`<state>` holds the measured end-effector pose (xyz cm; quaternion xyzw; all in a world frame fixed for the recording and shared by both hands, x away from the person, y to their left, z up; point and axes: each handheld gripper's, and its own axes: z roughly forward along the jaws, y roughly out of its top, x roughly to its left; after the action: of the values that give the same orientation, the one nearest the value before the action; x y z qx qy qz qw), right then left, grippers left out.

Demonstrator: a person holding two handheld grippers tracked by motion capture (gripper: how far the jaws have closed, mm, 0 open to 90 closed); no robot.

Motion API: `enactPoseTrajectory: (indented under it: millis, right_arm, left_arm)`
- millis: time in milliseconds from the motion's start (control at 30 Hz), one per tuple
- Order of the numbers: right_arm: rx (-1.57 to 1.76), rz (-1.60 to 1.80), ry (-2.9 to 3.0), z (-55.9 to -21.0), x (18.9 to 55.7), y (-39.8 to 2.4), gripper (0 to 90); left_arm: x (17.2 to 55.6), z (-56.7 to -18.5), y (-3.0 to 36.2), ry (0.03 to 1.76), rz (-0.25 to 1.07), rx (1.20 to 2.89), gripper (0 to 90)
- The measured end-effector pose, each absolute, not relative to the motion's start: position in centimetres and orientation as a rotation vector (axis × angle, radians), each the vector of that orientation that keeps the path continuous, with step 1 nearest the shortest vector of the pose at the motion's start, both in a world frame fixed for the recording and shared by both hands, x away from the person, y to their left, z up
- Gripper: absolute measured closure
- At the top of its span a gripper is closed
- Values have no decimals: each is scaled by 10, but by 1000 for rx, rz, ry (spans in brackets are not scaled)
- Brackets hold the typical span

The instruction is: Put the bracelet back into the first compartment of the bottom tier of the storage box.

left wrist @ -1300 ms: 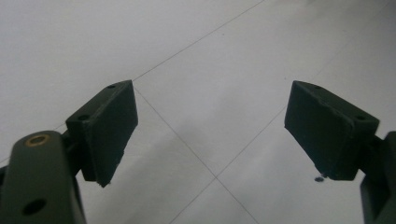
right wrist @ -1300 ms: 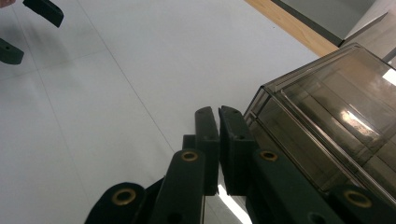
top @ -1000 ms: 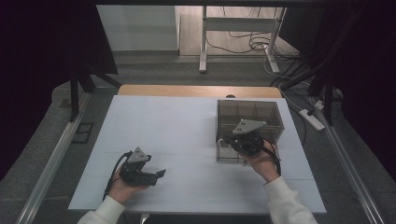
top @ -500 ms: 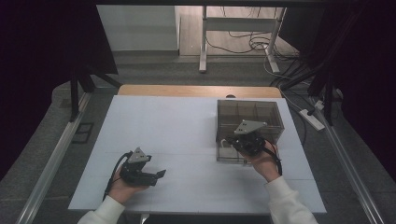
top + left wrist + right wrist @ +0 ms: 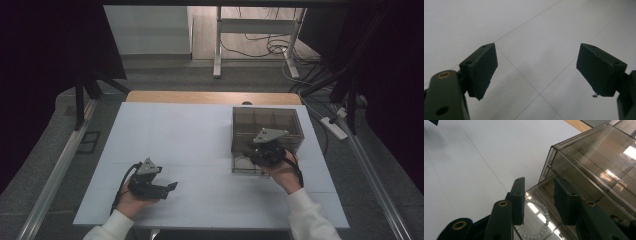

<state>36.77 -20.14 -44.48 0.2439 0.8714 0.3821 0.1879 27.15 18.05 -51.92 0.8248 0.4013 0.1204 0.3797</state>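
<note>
A smoky clear plastic box (image 5: 267,125) with compartments stands on the right of the white table (image 5: 200,135). Its low drawer (image 5: 546,187) is pulled out toward me, and a white bead bracelet (image 5: 541,220) lies in it. My right gripper (image 5: 252,156) hovers at the box's front left corner over that drawer. Its jaws have just been opening, and the right gripper (image 5: 539,182) now stands open with nothing pressed between its pads. My left gripper (image 5: 170,187) rests low over the table at the near left. The left gripper (image 5: 536,65) is wide open over bare tabletop.
A wooden strip (image 5: 215,97) edges the table's far side. Metal rails (image 5: 55,170) run along both sides of the table. Beyond it are a desk frame (image 5: 218,45) and cables (image 5: 270,47) on the floor, and a power strip (image 5: 335,127) lies to the right.
Both hands stay almost where they were. The right gripper has only edged a little at the box's front.
</note>
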Motion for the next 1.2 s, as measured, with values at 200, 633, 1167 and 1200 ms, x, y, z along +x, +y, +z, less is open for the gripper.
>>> enactPoseTrajectory:
  millis: [200,633,1167,1200]
  right_arm:
    - [700,1096,2443,-446,367,-203,531]
    - [742,1177,2426,-453,363,-220,384]
    - [771,1177,2369,-460,356,-241,369]
    - [771,1180,2364,-460,355,-241,367]
  left_arm:
    - [271,-519,180,1023,309,2107,173]
    - [272,-518,181,1032,294,2078,171]
    - [272,-517,182,1028,293,2073,167]
    - [272,-517,181,1030,290,2069,167]
